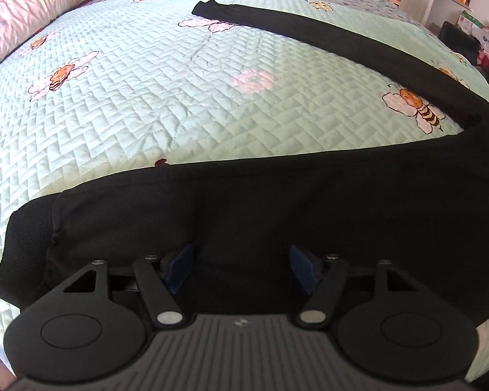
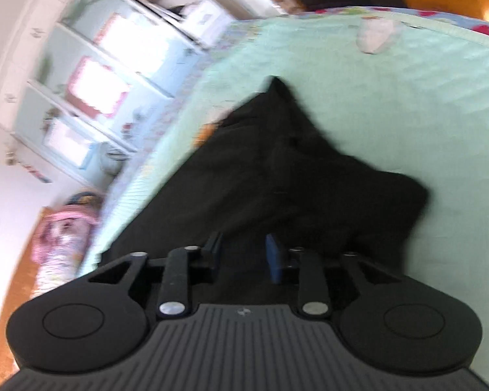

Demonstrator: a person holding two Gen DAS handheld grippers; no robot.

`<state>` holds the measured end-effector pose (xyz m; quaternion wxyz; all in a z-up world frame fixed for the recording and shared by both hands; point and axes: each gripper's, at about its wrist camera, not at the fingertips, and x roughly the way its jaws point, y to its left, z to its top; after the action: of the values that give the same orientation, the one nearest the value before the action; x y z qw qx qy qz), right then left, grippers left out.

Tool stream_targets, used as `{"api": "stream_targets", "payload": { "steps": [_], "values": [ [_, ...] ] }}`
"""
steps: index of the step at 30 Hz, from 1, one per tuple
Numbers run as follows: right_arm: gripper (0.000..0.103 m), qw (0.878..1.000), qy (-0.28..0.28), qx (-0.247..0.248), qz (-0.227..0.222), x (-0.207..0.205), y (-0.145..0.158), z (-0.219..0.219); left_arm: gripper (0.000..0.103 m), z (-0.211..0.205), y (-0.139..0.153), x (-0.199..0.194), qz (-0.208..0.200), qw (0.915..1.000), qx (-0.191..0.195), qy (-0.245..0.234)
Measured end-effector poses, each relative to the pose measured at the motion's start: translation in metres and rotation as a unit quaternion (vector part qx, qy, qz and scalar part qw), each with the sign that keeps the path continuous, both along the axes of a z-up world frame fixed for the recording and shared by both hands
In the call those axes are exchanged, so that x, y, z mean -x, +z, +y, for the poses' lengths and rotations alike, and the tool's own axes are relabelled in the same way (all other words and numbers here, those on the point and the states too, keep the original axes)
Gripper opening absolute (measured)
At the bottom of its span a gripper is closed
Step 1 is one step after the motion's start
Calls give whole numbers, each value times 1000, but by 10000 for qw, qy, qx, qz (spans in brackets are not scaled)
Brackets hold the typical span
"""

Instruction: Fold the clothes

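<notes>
- The black garment (image 1: 277, 202) lies on the bed's quilt (image 1: 130, 114), right at the near edge. In the left wrist view its body runs crosswise, left to right, directly ahead of your left tongs (image 1: 241, 268).
- A ribbed band (image 1: 19, 247) closes the garment's left end. From the right end a long sleeve (image 1: 309, 29) sweeps up and back leftwards across the quilt, well away from the body.
- Your left tongs stand wide apart, the blue pads (image 1: 181, 265) hovering over or just on the cloth with nothing between them. Whether they touch the fabric, you cannot tell.
- Your right tongs (image 2: 244, 255) are about half open. Black cloth fills the gap behind them, but the blurred right wrist view does not settle whether any of it is pinched.
- In that view the garment (image 2: 277, 179) runs away from the tongs lengthwise and bunches into a peak at the far end.
- The left tongs sit square to the long edge, so they are probably the nearer to the body's hem. The sleeve tip lies far from both.
- Part spread, part bunched: this fits a garment being laid out or one mid-fold.
</notes>
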<state>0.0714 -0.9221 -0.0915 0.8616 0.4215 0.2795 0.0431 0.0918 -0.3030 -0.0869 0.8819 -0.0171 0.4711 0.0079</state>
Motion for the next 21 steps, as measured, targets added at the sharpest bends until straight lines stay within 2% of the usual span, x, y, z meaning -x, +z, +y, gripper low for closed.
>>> {"api": "stream_targets", "payload": {
  "steps": [2,4,6,7,9,11,13,15,17,19,21],
  "values": [
    [50,9995,264,-39,-144,-13,4,4,75,-4,-1,-1,2,9999,-151,12],
    [59,9991,399,115,-114,-33,2,6,84,-4,-2,-2,22,9996,-267,57],
    [56,9989,346,292,120,-51,-8,-1,92,-5,-3,-3,41,9992,-384,102],
    [38,9987,243,355,272,-58,-15,-8,96,-5,-4,-4,51,9989,-442,125],
    [10,9984,-61,317,462,-63,-24,-24,100,-8,-1,-2,4,9981,-596,166],
    [15,9994,-170,70,301,-56,-20,-29,100,-10,2,0,-48,9969,-753,208],
    [34,9999,-147,-21,-7,-43,-10,-24,96,-13,5,2,-101,9955,-910,249],
    [40,9996,-54,-72,-267,-28,-2,-16,92,-21,9,6,-224,9933,-1115,187],
    [44,9992,46,-46,-386,-13,3,-11,92,-37,16,11,-515,9908,-1245,-114],
    [52,9994,36,95,-345,-1,1,-10,92,-56,23,15,-772,9876,-1278,-484],
    [50,9994,-153,294,-21,7,-9,-17,92,-72,20,14,-773,9849,-1275,-881]
  ]
}}
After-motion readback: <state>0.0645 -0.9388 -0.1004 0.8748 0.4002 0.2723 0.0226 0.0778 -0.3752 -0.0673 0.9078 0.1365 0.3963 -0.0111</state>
